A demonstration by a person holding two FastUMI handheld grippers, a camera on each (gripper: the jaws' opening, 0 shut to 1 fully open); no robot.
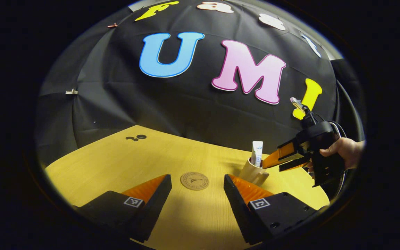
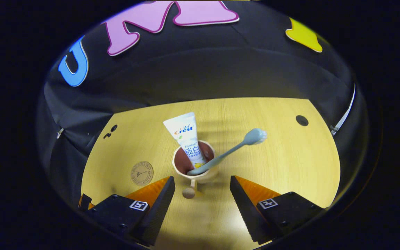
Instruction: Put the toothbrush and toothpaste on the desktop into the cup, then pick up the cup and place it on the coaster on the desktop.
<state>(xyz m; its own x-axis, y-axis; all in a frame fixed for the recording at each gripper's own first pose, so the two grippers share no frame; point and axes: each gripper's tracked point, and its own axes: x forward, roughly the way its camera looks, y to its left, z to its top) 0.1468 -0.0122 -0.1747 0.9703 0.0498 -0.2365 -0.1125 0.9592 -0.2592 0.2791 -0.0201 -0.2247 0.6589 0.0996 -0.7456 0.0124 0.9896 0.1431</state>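
**Toothpaste and toothbrush stand in the cup; coaster lies bare on the desk**

In the left gripper view, the left gripper sits low over the desk with its jaws spread wide and nothing between them. Just past the fingertips, on the pale wood, lies the round coaster, flat and uncovered. Beyond the right-hand finger stands the cup, its base partly hidden by that finger, with the toothpaste rising upright out of it. The right gripper reaches in from the edge of this view, held by a hand; its fingertips are close to the cup's rim, though whether they touch cannot be told.

In the right gripper view, the right gripper's jaws are wide apart and grip nothing. The cup stands just beyond them, its small handle pointing back toward the camera. The toothpaste tube leans in it, and the toothbrush rests slantwise with its handle end in the cup and its bristle head out over the desk. The coaster lies near the cup, apart from it.

Farther off, small dark round holes mark the desktop. Behind the desk hangs the booth's black cloth wall, creased and pinned with clips.
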